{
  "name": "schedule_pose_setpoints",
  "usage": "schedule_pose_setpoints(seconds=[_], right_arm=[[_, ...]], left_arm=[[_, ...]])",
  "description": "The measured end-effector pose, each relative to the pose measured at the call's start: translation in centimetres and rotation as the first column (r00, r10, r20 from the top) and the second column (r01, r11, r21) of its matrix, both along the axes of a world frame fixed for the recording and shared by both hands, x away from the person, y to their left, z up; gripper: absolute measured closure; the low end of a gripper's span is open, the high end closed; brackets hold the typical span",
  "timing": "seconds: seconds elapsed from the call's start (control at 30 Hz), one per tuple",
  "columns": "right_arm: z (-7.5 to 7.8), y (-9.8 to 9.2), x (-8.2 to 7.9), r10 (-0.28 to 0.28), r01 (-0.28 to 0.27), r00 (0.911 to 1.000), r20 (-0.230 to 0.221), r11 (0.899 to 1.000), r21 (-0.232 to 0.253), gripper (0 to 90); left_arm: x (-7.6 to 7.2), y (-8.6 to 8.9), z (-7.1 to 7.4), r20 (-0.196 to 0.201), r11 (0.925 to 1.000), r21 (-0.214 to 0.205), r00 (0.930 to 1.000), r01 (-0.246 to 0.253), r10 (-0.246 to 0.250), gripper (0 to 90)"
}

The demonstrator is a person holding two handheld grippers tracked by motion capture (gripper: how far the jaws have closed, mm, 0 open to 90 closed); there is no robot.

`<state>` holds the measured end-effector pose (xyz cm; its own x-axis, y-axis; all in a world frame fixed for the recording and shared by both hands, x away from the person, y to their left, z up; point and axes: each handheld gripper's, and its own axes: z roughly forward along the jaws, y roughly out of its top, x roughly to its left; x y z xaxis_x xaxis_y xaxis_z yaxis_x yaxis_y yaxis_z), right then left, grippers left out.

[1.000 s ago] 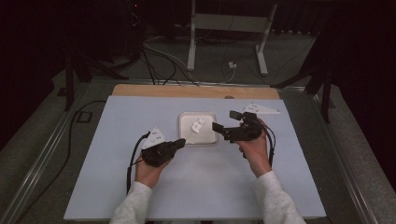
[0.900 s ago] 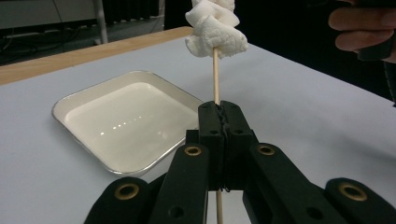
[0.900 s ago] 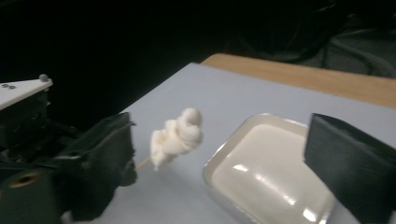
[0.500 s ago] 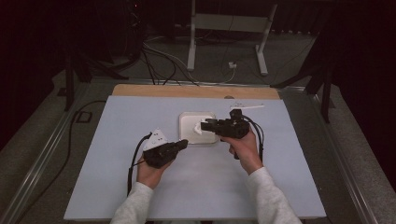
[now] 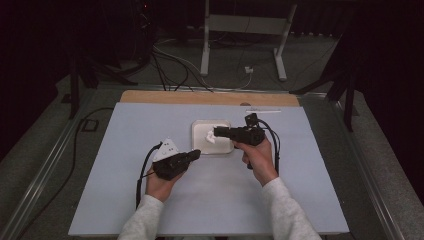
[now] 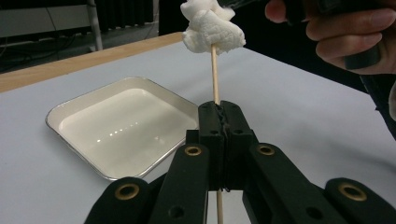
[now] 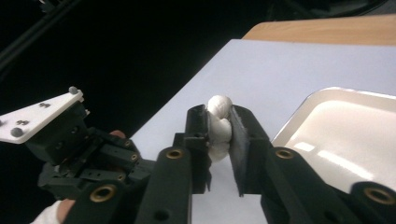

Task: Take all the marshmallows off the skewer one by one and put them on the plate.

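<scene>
The left tool (image 6: 219, 116) is clenched on a skewer (image 6: 215, 70); the right tool (image 7: 219, 122), jaws just closing, pinches the marshmallow (image 7: 218, 119), probably firmly, above the tray (image 5: 197, 142). Pull straight along the stick, keeping the skewer steady.

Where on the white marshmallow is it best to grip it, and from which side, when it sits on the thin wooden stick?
Grip the marshmallow across its soft middle, from the side, at right angles to the upright stick that the left gripper clamps. The right gripper, whose jaws have just been closing, squeezes it this way. The stick runs through its centre, so side pads probably avoid it.
</scene>
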<state>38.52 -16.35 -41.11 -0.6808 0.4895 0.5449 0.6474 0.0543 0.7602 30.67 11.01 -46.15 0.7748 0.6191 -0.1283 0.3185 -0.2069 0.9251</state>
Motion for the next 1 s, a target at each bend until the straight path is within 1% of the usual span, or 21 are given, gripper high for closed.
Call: schedule_pose_setpoints(seconds=[0.07,0.17,0.33,0.4,0.43,0.47,0.5,0.53,0.57,0.6,0.63,0.73,0.77,0.83,0.93,1.0], right_arm=[[0.3,0.1,-0.1,-0.014,0.014,0.9998,0.017,1.000,-0.012,81.4],[0.6,0.2,-0.2,-0.034,0.035,0.9988,0.034,0.999,-0.018,82.3],[0.7,0.3,-0.4,-0.067,0.069,0.9958,0.062,0.997,-0.027,83.5],[0.7,0.3,-0.4,-0.080,0.082,0.9943,0.071,0.996,-0.032,84.0],[0.7,0.3,-0.4,-0.094,0.098,0.9921,0.082,0.994,-0.038,84.4],[1.2,-0.6,-0.3,-0.158,0.159,0.9828,0.095,0.987,0.000,84.7],[1.2,-0.6,-0.3,-0.158,0.159,0.9828,0.095,0.987,0.000,84.7],[1.4,-1.2,-0.2,-0.174,0.173,0.9795,0.101,0.985,0.022,84.5],[2.0,-2.0,0.0,-0.168,0.169,0.9794,0.111,0.986,0.002,84.0],[2.0,-2.0,0.0,-0.168,0.169,0.9794,0.111,0.986,0.002,84.0],[2.1,-2.2,0.0,-0.170,0.173,0.9778,0.122,0.985,-0.014,83.9],[2.1,-2.5,0.1,-0.170,0.174,0.9778,0.122,0.984,-0.023,83.3],[2.0,-2.5,0.2,-0.172,0.176,0.9780,0.118,0.984,-0.025,83.0],[1.7,-2.2,0.4,-0.170,0.175,0.9794,0.109,0.984,-0.035,82.4],[1.2,-1.6,0.6,-0.163,0.173,0.9798,0.115,0.982,-0.076,82.0],[1.0,-1.3,0.8,-0.165,0.175,0.9796,0.115,0.980,-0.090,81.6]], left_arm=[[0.0,0.0,0.0,0.001,1.0000,-0.002,1.0000,0.001,-0.001,90.0],[0.0,0.1,0.0,0.002,1.0000,-0.002,1.0000,0.000,0.000,90.0],[0.0,0.3,0.1,0.004,1.0000,0.000,1.0000,-0.003,0.003,90.0],[0.1,0.4,0.1,0.005,0.9999,0.014,1.0000,-0.004,0.004,90.0],[0.0,0.4,-0.1,0.004,0.9991,0.042,1.0000,-0.007,0.007,90.0],[0.0,0.3,-0.3,0.004,0.9976,0.068,0.9999,-0.012,0.011,90.0],[0.0,0.5,-0.6,-0.006,0.9977,0.067,0.9999,-0.015,0.016,90.0],[0.1,0.6,-0.7,-0.017,0.9985,0.052,0.9997,-0.018,0.019,90.0],[0.2,0.7,-0.7,-0.019,0.9989,0.041,0.9995,-0.025,0.026,90.0],[0.2,0.7,-0.6,-0.017,0.9992,0.030,0.9995,-0.028,0.029,90.0],[0.3,0.7,-0.5,-0.014,0.9993,0.025,0.9995,-0.028,0.028,90.0],[0.2,0.6,-0.3,-0.008,0.9991,0.024,0.9993,-0.035,0.035,90.0],[0.2,0.6,-0.3,-0.007,0.9988,0.023,0.9990,-0.043,0.043,90.0],[0.2,0.7,-0.3,-0.010,0.9990,0.013,0.9990,-0.043,0.043,90.0],[0.2,0.9,-0.2,-0.012,0.9987,0.008,0.9987,-0.050,0.050,90.0],[0.2,0.9,-0.2,-0.013,0.9986,0.005,0.9985,-0.053,0.053,90.0]])
